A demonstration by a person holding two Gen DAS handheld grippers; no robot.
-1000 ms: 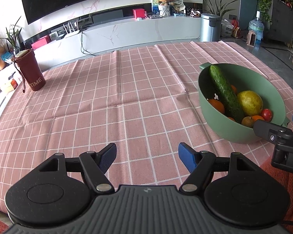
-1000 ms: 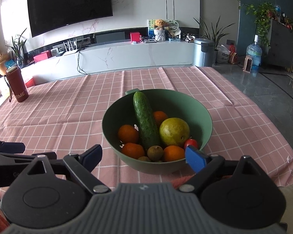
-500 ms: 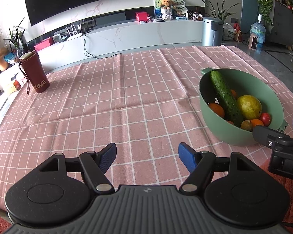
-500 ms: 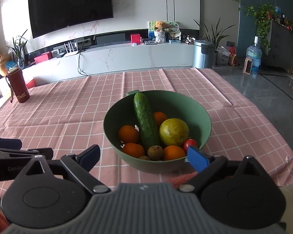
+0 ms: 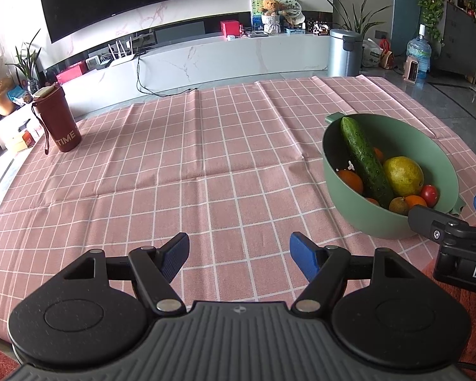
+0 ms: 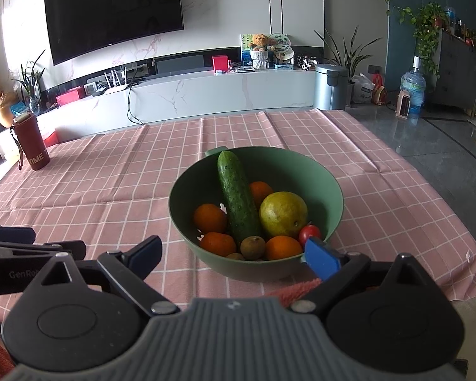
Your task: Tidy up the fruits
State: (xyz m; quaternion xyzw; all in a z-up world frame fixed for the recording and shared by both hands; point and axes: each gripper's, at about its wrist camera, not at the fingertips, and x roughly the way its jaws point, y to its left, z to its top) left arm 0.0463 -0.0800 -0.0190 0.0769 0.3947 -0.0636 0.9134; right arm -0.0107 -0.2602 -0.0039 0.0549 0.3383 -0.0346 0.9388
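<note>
Both of my views have crept since a second ago: the green bowl [image 6: 333, 187] now sits a little farther ahead of the right hand-held gripper [image 6: 236, 254], and through the left camera it has slid lower toward the right edge. Working left to right from that bowl, a maroon cup [image 5: 58, 120] marked TIME stands well apart to its left, at the far left side of the table [image 5: 206, 158] with its pink checked cloth. My left hand-held gripper [image 5: 239, 257] hovers released over bare cloth to the bowl's near left, its blue pads spread wide with nothing between them. Inside the bowl, an orange [image 6: 210, 218] lies at the left with another orange [image 6: 218, 243] just in front of it; a cucumber [image 6: 238, 200] leans lengthwise up the middle to the far rim; a brown kiwi [image 6: 253, 247] rests at its near end; a large yellow-green citrus [image 6: 283, 214] sits to the right, touching a small tomato [image 6: 309, 233]. My right hand-held gripper is also released, its fingers wide apart just short of the bowl's near rim, holding nothing.
</note>
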